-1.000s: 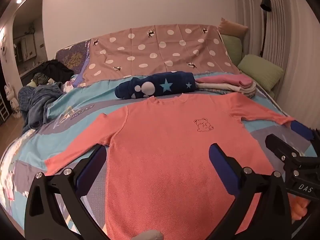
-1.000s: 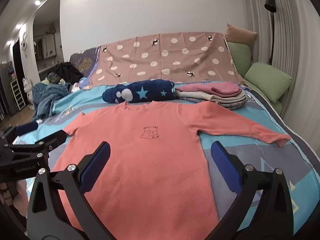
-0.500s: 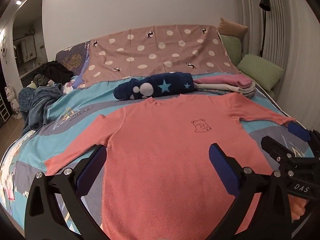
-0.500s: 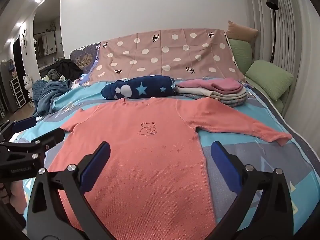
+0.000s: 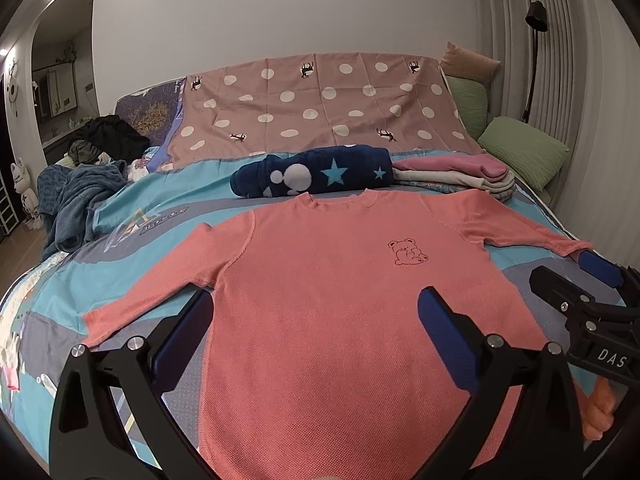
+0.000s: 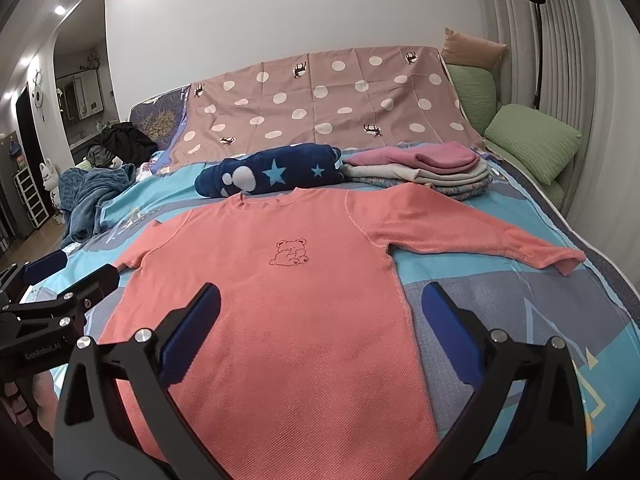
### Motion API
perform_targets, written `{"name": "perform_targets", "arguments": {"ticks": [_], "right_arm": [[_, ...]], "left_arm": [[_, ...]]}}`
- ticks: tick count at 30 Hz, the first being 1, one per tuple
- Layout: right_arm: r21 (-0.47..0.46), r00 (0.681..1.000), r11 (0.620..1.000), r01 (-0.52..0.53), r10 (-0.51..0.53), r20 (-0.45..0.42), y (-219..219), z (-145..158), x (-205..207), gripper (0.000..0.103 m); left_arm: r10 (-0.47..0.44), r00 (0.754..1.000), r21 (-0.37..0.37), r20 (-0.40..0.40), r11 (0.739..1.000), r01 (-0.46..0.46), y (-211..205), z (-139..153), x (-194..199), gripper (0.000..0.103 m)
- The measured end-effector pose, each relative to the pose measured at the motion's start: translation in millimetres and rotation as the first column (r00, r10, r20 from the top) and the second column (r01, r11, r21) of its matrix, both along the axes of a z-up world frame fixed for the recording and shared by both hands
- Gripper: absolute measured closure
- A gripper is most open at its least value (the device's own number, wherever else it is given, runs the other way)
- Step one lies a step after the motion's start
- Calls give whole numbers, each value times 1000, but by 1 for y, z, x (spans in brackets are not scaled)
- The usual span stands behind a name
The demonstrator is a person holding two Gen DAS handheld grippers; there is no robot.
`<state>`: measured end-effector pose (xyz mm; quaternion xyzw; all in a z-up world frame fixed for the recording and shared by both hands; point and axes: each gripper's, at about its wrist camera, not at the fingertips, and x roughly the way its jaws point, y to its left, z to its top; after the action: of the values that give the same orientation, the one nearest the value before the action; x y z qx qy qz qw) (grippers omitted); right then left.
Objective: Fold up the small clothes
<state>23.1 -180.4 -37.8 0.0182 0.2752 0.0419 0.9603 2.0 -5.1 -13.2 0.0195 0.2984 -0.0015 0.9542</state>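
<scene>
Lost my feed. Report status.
Left gripper and right gripper open, empty. Coral shirt flat, unfolded, sleeves out. Nothing on it.

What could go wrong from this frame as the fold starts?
Both grippers, left gripper and right gripper, hang open above the flat coral shirt, holding nothing. A pinch could catch the bedsheet under the thin knit. The collar lies close to the navy star blanket, so a fold towards it might snag it.
</scene>
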Motion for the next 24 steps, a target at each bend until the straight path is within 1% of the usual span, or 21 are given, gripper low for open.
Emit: {"name": "perform_targets", "arguments": {"ticks": [4, 9, 24], "right_arm": [[-3, 1000, 1000, -3, 3, -4, 4, 1, 1, 2], [-4, 1000, 1000, 0, 0, -6, 3, 0, 1, 2], [-5, 1000, 1000, 5, -5, -16, 4, -3, 2, 2]], "left_arm": [[-14, 1000, -19, -20, 1000, 14, 4, -7, 2, 1], [-27, 999, -17, -36, 1000, 26, 4, -15, 3, 1], [-35, 998, -16, -47, 999, 34, 6, -19, 2, 1]]}}
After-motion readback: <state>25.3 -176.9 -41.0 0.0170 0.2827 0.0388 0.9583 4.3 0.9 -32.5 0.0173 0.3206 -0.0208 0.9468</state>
